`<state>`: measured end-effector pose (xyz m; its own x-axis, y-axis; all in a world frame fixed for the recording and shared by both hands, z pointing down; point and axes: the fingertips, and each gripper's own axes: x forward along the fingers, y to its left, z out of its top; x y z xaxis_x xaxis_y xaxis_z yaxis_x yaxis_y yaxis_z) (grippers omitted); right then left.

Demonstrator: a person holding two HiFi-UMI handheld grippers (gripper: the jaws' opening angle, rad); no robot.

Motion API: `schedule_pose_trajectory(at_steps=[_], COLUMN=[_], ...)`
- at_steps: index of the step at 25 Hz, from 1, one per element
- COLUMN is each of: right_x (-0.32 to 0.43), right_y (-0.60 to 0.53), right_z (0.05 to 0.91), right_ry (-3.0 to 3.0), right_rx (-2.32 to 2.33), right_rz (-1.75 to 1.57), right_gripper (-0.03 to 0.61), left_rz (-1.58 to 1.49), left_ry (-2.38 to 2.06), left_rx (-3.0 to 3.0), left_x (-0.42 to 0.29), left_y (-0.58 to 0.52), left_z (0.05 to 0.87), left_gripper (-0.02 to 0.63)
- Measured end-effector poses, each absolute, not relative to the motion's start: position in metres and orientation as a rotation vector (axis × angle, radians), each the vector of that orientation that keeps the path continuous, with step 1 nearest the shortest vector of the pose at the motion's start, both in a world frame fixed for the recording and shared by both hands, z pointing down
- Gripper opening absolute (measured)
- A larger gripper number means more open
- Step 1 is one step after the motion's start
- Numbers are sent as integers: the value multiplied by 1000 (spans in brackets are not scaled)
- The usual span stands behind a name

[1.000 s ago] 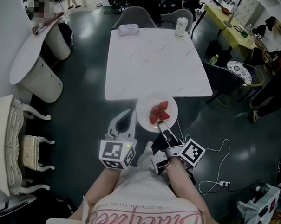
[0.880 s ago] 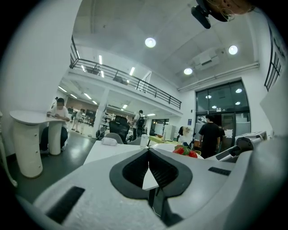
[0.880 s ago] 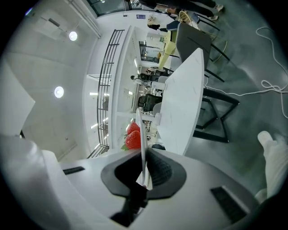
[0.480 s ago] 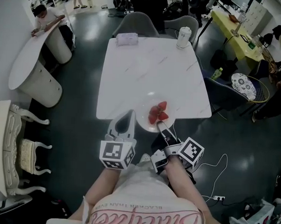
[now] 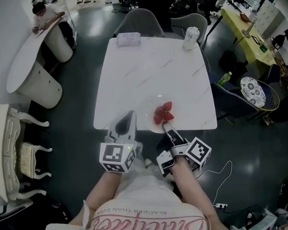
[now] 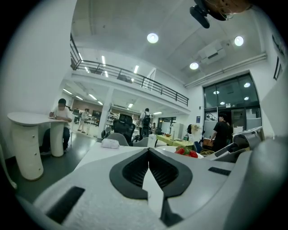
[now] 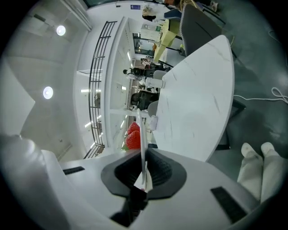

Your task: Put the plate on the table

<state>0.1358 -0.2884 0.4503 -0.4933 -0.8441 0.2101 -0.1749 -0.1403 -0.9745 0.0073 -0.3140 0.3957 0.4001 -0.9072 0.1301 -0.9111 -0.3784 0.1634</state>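
Note:
A white plate [image 5: 158,118] carrying three strawberries [image 5: 162,113] hovers over the near edge of the white marble table [image 5: 150,69]. My right gripper [image 5: 166,130] is shut on the plate's near rim; in the right gripper view the plate [image 7: 142,128] shows edge-on between the pads, with the strawberries [image 7: 132,135] to its left. My left gripper [image 5: 126,120] is beside the plate on the left, at the table's front edge, shut with nothing in it. In the left gripper view the jaws [image 6: 148,151] meet, and the strawberries [image 6: 186,152] sit to the right.
A tissue packet [image 5: 128,39] and a white cup [image 5: 190,38] stand at the table's far edge, with two grey chairs [image 5: 140,19] behind. A round white table [image 5: 28,59] and an ornate white chair [image 5: 9,149] stand to the left. A cable [image 5: 223,180] lies on the floor to the right.
Both grippers and the plate have moved forward; the plate was off the table's near edge and is now over it. The right gripper's hold has not changed.

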Motion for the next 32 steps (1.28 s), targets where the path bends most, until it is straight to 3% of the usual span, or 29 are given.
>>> schedule_pose_trajectory(at_steps=[11, 32], right_x=[144, 142], right_y=[-403, -535], right_z=[474, 627], right_ry=[1657, 1822], right_rx=[-1203, -1684], right_rz=[-1693, -1853], right_gripper=[18, 18], left_rz=[64, 259], left_ry=[-1563, -1422], left_rx=[2462, 2342], left_x=[20, 16], left_y=[-424, -549], left_z=[409, 494], left_gripper=[5, 5])
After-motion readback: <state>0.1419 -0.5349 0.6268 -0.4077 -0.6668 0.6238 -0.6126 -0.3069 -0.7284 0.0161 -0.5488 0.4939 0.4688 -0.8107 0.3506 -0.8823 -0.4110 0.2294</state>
